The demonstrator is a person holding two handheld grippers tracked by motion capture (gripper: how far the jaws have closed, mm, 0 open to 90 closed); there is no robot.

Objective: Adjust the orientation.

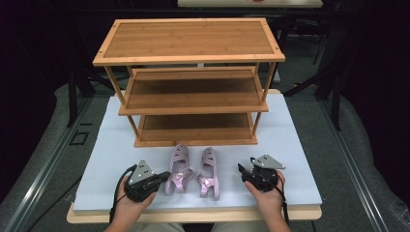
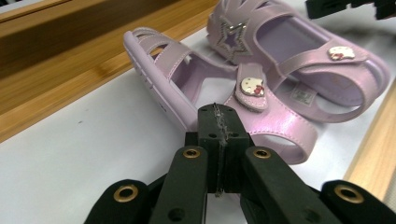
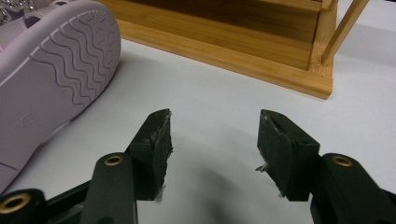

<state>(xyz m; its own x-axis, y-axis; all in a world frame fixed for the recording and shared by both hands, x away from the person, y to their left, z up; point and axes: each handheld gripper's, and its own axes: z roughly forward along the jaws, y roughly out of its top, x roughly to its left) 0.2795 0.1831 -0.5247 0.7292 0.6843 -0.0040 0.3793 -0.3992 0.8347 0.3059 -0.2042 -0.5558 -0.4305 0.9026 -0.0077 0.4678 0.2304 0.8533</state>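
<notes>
Two lilac sandals lie side by side near the table's front edge, long axes running near-to-far, toes toward the wooden rack. Left sandal sits just right of the left gripper, whose jaws are clenched empty at its heel. Right gripper, jaws released, sits right of the right sandal, slightly apart

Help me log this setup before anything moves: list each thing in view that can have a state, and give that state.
left gripper: shut, nothing between its jaws, tips close to the left sandal's side.
right gripper: open, nothing between its jaws.
left sandal: on the table, tipped on its side.
right sandal: on the table, tipped on its side, strap fastened.
shoe rack: upright, all three shelves bare.
</notes>
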